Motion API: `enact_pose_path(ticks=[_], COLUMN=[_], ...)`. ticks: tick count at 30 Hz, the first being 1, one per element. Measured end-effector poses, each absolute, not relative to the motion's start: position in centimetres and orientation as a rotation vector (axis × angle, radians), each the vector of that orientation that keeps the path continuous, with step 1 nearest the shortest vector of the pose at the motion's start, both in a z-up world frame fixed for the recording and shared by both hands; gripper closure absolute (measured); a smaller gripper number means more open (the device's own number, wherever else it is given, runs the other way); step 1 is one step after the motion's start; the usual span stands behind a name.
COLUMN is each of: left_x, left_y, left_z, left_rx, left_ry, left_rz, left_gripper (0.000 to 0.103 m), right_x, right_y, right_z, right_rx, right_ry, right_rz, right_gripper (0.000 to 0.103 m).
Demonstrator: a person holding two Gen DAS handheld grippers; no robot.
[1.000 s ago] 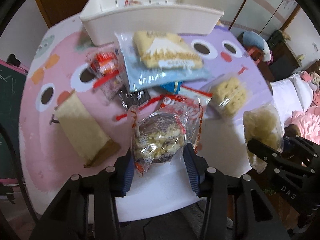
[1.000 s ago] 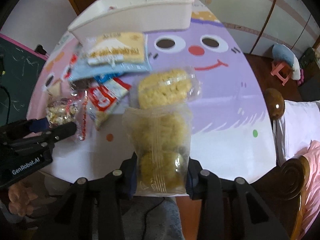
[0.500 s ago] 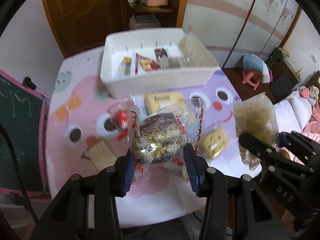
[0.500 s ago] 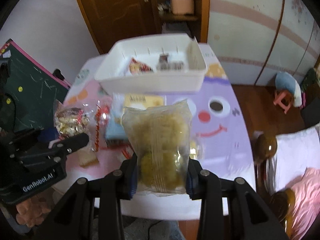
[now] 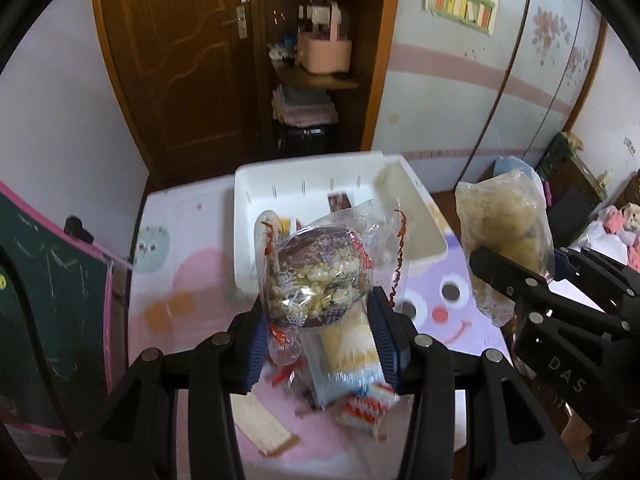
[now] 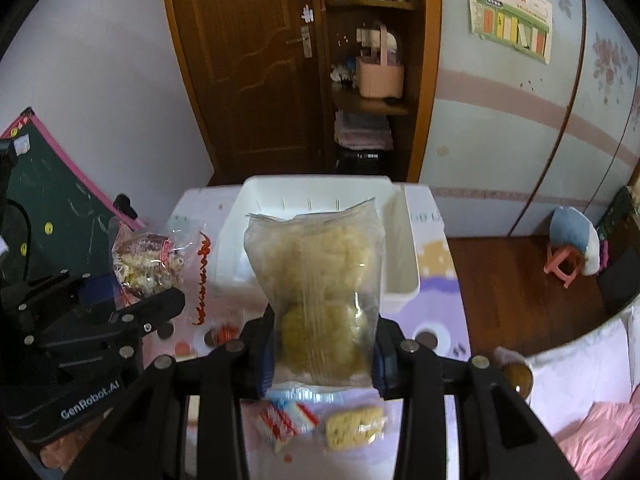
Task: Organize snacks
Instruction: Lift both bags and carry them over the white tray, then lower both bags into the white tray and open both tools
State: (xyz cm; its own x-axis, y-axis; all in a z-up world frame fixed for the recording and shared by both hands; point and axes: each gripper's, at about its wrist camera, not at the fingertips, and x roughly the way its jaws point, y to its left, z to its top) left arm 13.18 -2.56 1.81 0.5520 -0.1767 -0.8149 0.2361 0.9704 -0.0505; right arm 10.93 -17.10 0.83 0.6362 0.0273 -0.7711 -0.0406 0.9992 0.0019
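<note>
Over the last second both claws have risen from the pink-and-purple cartoon-faced worktop, each carrying its packet up with it; the snacks that filled the view then now lie small below, and the white plastic storage bin has come into full view ahead; by my reading the pick-up is finished and the carry toward the bin is under way. The left claw is clenched on a clear bag of puffed grain cake with a brown-and-red label, which stands up between the blue pads in front of the bin; the right claw is clamped on a clear bag of pale yellow crackers, likewise upright and just short of the bin's near wall; several packets remain on the worktop beneath.
</note>
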Motion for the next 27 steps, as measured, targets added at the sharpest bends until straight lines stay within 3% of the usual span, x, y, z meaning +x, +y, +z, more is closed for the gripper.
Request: enact_pose_path(ticks=[11,27], left_x=[22.7,33.9], left_y=[-4.2,-6.1], left_z=[3.4,-5.5], left_rx=[0.099,0.102], left_ry=[0.888,1.011], left_rz=[-0.176,-0.128], left_gripper=[0.058,0.057], right_x=[20.3,32.1], right_y=[-17.4,-19.3], right_z=[3.4,-5.1], right_rx=[-0.052,-0.042], right_ry=[0.829,0.997], right_rz=[0.046,0.039], right_gripper=[0.066,0.066])
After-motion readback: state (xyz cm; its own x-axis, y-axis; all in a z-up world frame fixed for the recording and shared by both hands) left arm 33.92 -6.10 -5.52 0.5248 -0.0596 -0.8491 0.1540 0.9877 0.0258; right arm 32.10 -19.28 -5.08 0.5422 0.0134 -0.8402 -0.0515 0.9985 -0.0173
